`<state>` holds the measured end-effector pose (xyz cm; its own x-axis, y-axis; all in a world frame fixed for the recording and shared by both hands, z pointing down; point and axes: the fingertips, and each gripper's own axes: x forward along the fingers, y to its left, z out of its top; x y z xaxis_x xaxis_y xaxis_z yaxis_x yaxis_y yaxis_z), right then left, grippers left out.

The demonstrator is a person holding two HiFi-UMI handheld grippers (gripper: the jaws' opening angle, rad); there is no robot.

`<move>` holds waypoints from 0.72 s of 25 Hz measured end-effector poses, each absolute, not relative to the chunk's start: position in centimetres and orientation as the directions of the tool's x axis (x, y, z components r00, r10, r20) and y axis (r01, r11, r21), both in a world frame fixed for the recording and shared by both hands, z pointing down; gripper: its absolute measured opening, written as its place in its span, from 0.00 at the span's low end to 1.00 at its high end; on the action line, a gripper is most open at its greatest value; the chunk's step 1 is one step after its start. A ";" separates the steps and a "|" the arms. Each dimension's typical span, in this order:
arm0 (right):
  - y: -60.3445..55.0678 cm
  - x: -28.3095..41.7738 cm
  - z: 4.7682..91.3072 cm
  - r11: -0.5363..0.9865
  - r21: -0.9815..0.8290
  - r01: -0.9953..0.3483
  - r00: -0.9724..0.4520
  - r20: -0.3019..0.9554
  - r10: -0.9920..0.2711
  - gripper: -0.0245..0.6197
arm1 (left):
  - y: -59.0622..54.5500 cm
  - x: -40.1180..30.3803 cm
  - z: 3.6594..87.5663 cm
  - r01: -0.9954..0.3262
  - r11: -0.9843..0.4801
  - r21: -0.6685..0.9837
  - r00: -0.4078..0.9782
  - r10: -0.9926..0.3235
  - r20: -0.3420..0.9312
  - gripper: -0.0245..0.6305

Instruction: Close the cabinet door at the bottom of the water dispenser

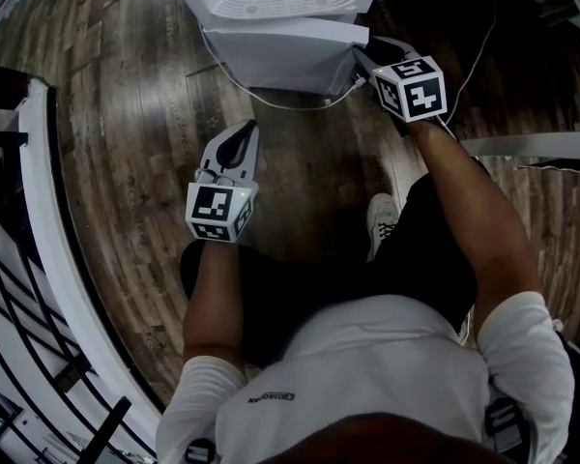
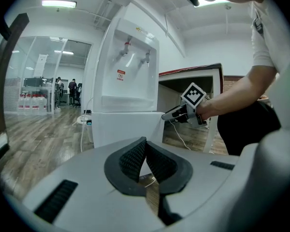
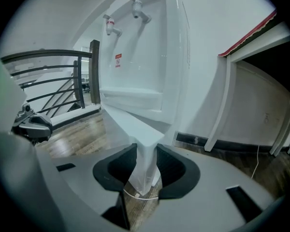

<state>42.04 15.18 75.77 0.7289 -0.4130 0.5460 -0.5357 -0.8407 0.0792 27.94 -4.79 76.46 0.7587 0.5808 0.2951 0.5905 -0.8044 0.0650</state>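
- Right hand-held gripper [image 3: 146,151]: clamped on the free edge of the cabinet door. The panel fills the gap between both ribbed black pads.
- Left hand-held gripper [image 2: 145,144]: clenched on nothing, pads meeting at the tips. It hovers over the floor, well apart from the door, and points toward the dispenser.
- Tall white plastic water dispenser [image 2: 130,66]: stands on the floor against a white wall. It has two taps and a drip tray above, with the cabinet below. No bottle is visible on top, so the unit is probably light and may shift under a hard push.
- Flat white cabinet door [image 3: 135,127]: sits at the base of the dispenser and is swung out toward the person, not yet shut.
  - Handling (judged): light, stiff, hinged on one side and likely to swing freely. The smooth faces are probably slippery.
  - Hold point (judged): the free edge opposite the hinge, where it is now held, gives the most leverage. A push on the flat outer face would also work. Ease it in so it does not slam.
- Grey-brown wood-plank floor [image 1: 126,114]: level and matt.
- Black-barred railing [image 3: 63,76]: to the left, clear of the door's swing.
- White frame with a red-trimmed top [image 3: 241,47]: to the right of the dispenser.
- Thin white cable [image 1: 271,100]: lies on the floor just beneath the door. Check that it does not catch.
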 end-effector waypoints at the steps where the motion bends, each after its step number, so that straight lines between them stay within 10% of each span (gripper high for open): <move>1: 15.2 42.2 75.8 -0.840 0.083 -0.536 0.733 0.541 -0.413 0.26 | -4.8 28.0 76.4 0.588 -0.806 0.066 0.760 0.579 0.296 0.03; 18: 15.7 44.0 75.8 -0.832 0.097 -0.546 0.753 0.492 -0.437 0.26 | -3.9 28.4 76.8 0.588 -0.807 0.050 0.759 0.572 0.311 0.03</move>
<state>44.02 15.70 75.76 0.7529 -0.4371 0.4921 -0.5464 -0.8319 0.0969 28.41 -3.93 76.82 0.7592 0.5720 0.3106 0.5879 -0.8074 0.0497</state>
